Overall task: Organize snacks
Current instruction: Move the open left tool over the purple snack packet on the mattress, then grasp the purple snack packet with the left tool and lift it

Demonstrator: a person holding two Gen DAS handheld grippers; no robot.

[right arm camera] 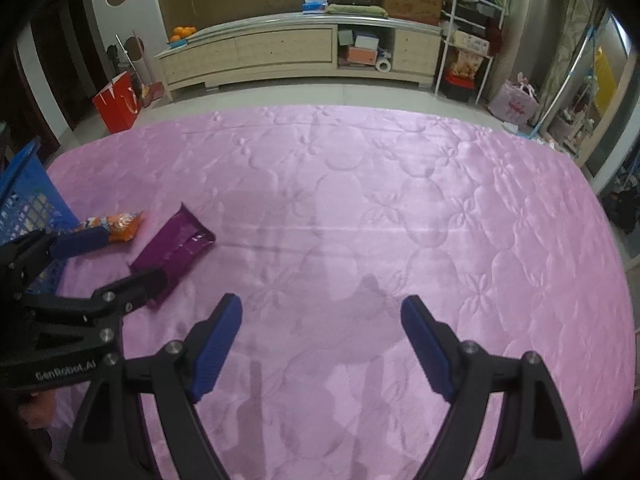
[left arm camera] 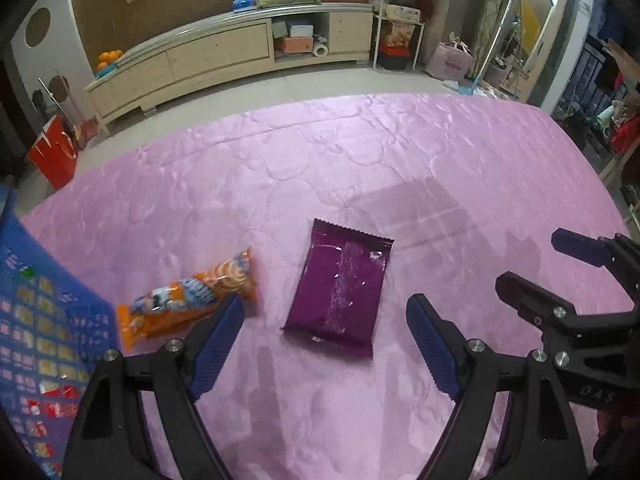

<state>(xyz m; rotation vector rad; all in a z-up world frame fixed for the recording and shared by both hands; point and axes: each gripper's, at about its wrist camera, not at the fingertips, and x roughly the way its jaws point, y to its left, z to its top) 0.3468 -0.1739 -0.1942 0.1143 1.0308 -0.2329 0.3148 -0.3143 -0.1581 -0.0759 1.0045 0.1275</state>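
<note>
Left wrist view
Left gripper (left arm camera: pixel 326 320): you held it spread wide and empty, low over the purple snack packet (left arm camera: pixel 339 285), which lay flat between the fingertips' lines; likely lined up for a grasp.
Orange snack packet (left arm camera: pixel 192 300): lay tilted just beside the left finger, next to the blue basket (left arm camera: pixel 44 320).
Basket: stood at the left edge, packets visible through its mesh; presumably the place for sorted snacks.
Right gripper (left arm camera: pixel 532 264): you kept it apart at the right edge, spread and empty.

Right wrist view
Right gripper: wide, holding nothing, over bare quilt, well apart from both packets.
Surface: a pink quilted satin cover (right arm camera: pixel 380 200), soft, with a stitched flower pattern.
Room: a pale low cabinet (right arm camera: pixel 296 52) against the far wall, oranges (right arm camera: pixel 182 33) on its left end, a red paper bag (right arm camera: pixel 116 102) on the floor.
</note>
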